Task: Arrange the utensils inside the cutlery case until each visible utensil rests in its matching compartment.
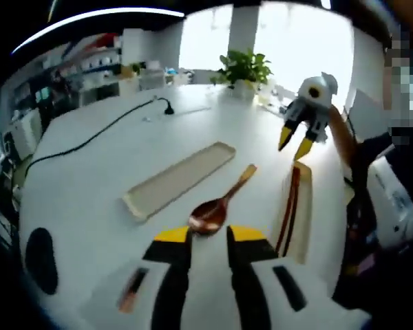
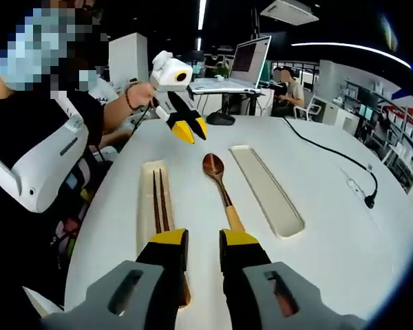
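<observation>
A wooden spoon [image 1: 217, 205] lies on the white table between two long trays of the case. Its bowl sits just ahead of my left gripper [image 1: 208, 237], which is open with nothing between its tips. The near tray [image 1: 301, 234] holds a pair of dark chopsticks [image 1: 290, 206]; the other tray [image 1: 179, 179] is bare. In the right gripper view the spoon [image 2: 219, 180] points its handle at my open right gripper [image 2: 204, 240]. The chopsticks [image 2: 160, 199] lie in the left tray [image 2: 146, 206], and the bare tray [image 2: 265, 187] is on the right. The left gripper [image 2: 192, 130] hovers beyond the spoon's bowl.
A black cable [image 1: 89, 141] runs across the far table to a plug [image 2: 369, 201]. A potted plant [image 1: 244, 69] stands at the table's far edge. A laptop [image 2: 244, 62] sits on a desk behind, with a seated person [image 2: 289, 89]. The person holding the grippers [image 2: 48, 137] stands at the table's side.
</observation>
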{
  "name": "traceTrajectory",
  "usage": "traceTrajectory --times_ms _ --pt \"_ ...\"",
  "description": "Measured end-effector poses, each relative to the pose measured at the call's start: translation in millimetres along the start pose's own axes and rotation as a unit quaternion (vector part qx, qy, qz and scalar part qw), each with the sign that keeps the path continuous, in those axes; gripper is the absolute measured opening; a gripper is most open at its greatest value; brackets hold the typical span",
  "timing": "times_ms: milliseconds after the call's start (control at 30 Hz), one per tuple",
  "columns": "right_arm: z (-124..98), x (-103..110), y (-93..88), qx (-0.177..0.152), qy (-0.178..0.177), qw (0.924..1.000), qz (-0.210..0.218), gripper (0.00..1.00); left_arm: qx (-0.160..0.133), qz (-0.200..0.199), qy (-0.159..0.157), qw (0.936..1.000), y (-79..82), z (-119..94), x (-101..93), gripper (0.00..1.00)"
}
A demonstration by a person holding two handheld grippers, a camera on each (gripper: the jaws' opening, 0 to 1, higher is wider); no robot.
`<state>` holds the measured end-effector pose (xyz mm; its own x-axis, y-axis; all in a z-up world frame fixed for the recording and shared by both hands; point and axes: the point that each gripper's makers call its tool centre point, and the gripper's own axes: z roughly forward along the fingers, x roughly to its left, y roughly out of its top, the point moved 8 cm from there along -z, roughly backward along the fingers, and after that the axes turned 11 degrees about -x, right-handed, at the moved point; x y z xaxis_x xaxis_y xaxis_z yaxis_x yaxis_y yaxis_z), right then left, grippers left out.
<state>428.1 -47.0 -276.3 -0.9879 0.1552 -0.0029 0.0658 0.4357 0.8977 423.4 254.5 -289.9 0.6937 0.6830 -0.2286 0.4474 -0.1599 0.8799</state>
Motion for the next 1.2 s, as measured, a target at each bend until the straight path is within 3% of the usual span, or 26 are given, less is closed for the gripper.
traceTrajectory --times_ms 100,233,367,533,600,667,700,800,1200 --pt "6 -17 0.4 0.03 -0.035 0.9985 -0.03 0.16 -0.004 -0.034 -0.004 0.9994 -3.7 8 5.5 0.24" --pt "17 -25 -7.0 0.074 -0.03 0.996 -0.04 0.16 0.001 -0.058 -0.025 0.998 -9.2 20 8.3 0.33" --pt "29 -31 -8.7 0.083 -0.022 0.9954 -0.042 0.15 -0.005 -0.102 -0.056 0.9932 -11.4 26 3.2 0.37" --pt "41 -38 -9.7 0.099 -0.008 0.9938 -0.051 0.15 -0.001 -0.109 -0.058 0.9924 -14.6 31 4.1 0.43" --pt "43 -39 -12.8 0.102 -0.004 0.9943 -0.031 0.12 0.007 -0.101 -0.062 0.9929 -17.7 32 3.8 0.47" --pt "44 -40 -17.6 0.121 -0.003 0.9926 -0.004 0.05 0.006 -0.101 -0.062 0.9929 -18.5 31 5.0 0.46" --pt "49 -43 -14.1 0.095 -0.005 0.9955 -0.008 0.05 0.003 -0.106 -0.064 0.9923 -18.6 31 6.1 0.45" --pt "42 -45 -10.6 0.098 -0.001 0.9952 0.008 0.0 -0.003 -0.128 -0.067 0.9895 -18.3 32 9.1 0.42" --pt "37 -38 -11.7 0.097 -0.003 0.9953 0.002 0.0 -0.033 -0.222 -0.064 0.9723 -20.1 33 14.3 0.28"
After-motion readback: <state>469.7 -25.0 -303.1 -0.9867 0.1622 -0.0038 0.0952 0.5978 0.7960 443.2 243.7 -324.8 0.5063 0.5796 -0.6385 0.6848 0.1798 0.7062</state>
